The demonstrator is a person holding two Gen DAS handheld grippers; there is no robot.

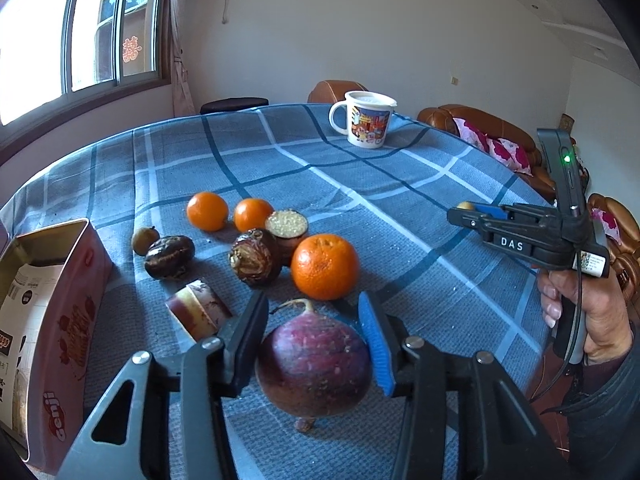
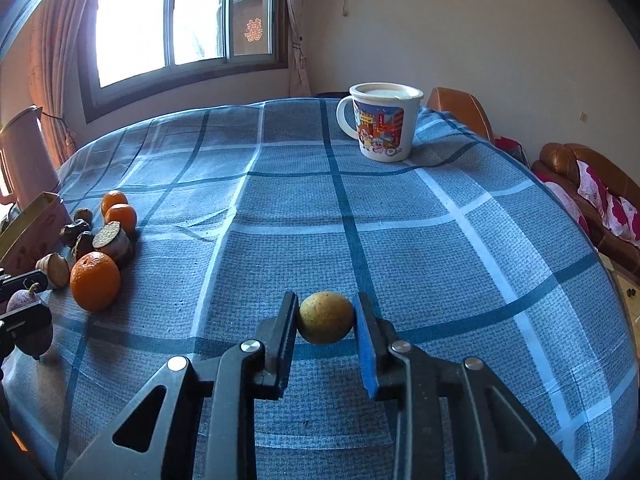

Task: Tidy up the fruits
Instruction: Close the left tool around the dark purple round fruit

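Your left gripper (image 1: 314, 344) is clamped on the purple round fruit (image 1: 314, 364), which sits low over the blue checked cloth (image 1: 400, 200); the open box (image 1: 48, 280) lies to its left, just beyond the cut piece (image 1: 198, 310). Your right gripper (image 2: 326, 320) is clamped on the small yellow-green fruit (image 2: 326, 317), well apart from the 3 oranges and the box at the far left. Your left hand is the nearer to the box, so it likely goes first.
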